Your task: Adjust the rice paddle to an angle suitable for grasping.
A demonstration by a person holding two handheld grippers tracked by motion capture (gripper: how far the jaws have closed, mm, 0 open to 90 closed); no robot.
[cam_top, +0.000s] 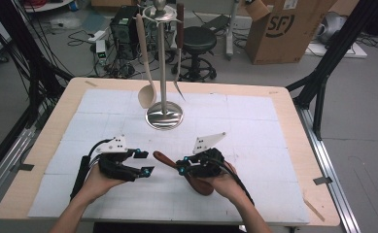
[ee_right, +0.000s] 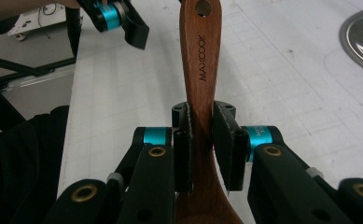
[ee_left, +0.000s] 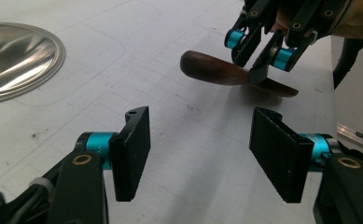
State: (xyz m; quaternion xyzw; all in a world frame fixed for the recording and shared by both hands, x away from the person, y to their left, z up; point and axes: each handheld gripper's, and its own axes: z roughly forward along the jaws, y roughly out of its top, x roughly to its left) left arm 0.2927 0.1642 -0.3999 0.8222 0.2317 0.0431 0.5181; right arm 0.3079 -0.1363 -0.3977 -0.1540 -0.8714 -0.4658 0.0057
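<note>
At lower left of the high view, the left gripper [cam_top: 144, 162] hovers over the white surface [cam_top: 254, 121] with jaws spread wide, holding nothing. Just right of it, at lower centre, the right gripper [cam_top: 180, 166] is clenched on the handle of one dark wooden spoon [cam_top: 163, 158]. Above, at upper centre, one metal stand [cam_top: 163, 115] carries two hanging utensils, a pale wooden spoon [cam_top: 146, 94] among them.

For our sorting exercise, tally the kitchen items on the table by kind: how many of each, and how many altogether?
Dark wooden spoon, held in the right claw: 1
Pale wooden spoon, hanging on the stand: 1
Dark-handled utensil, hanging on the stand, its kind unclear: 1
Metal utensil stand: 1
Total: 4
</note>
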